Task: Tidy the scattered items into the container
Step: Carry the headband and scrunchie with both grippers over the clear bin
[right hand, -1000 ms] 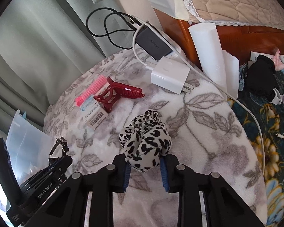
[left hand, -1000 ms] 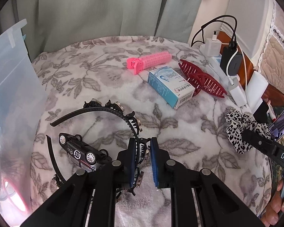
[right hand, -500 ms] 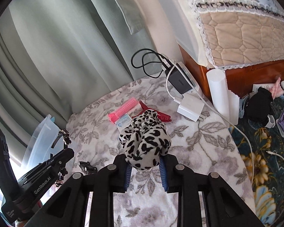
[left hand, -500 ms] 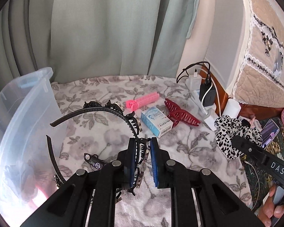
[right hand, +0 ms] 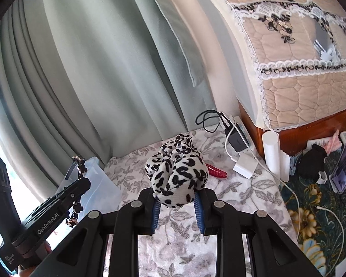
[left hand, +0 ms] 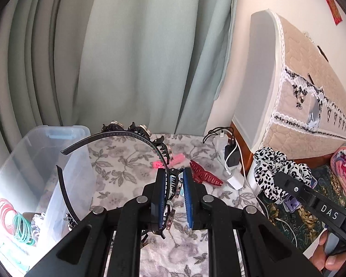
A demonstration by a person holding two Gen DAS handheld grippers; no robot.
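My left gripper [left hand: 174, 184] is shut on a black toothed headband [left hand: 117, 134] with small jewelled clips, held up above the floral-covered table [left hand: 117, 166]. My right gripper [right hand: 175, 204] is shut on a black-and-white leopard scrunchie [right hand: 176, 173], also raised; the scrunchie [left hand: 274, 168] shows at the right of the left wrist view. The clear plastic container [left hand: 41, 161] stands at the left with coloured hair bands inside. A pink hair roller [left hand: 176, 158] and a red claw clip [left hand: 204, 176] lie on the table.
White and black chargers [right hand: 238, 149] with cables lie at the table's far right edge. A quilted, lace-trimmed cover [right hand: 299, 53] on wooden furniture rises to the right. Green curtains [left hand: 126, 53] hang behind. A phone [right hand: 344, 164] and a white roll [right hand: 271, 154] stand to the right.
Both grippers have risen well above the table with the headband and the scrunchie in them. The table and its items now look smaller and lower; the toy car and the blue box have dropped out of sight.
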